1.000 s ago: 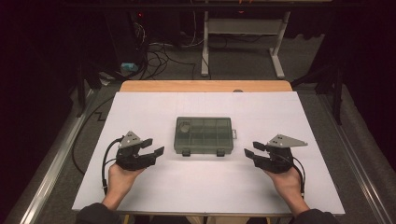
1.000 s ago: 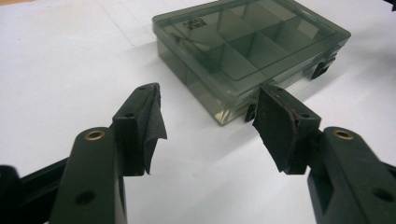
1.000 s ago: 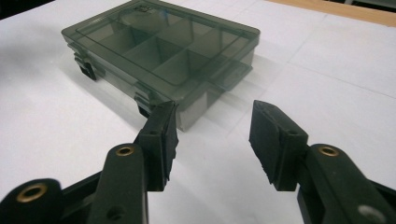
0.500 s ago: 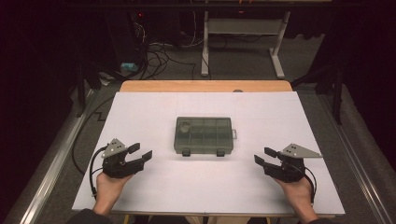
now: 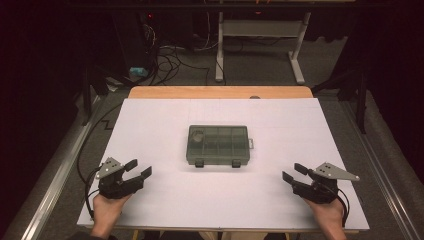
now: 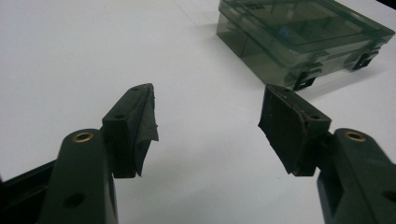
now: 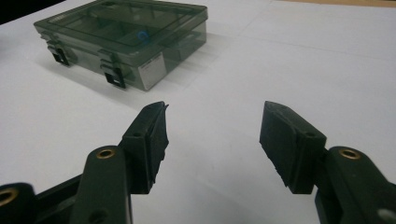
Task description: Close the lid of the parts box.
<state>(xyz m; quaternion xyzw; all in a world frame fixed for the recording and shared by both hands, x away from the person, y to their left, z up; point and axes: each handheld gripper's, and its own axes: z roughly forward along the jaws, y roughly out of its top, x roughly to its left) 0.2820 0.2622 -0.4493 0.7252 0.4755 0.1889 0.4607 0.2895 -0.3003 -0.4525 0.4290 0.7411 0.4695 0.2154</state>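
Item: smoky compartment box [image 5: 218,145], lid latched, mid-bench [image 5: 150,115]; a small blue piece sat in one compartment, others unclear. Left hand-held gripper [image 5: 139,169] and right hand-held gripper [image 5: 294,172] had drawn back toward the near corners, jaws just widened, empty: box released, well apart from both.

White-covered table [image 5: 165,125], closed organizer box [image 5: 218,145]
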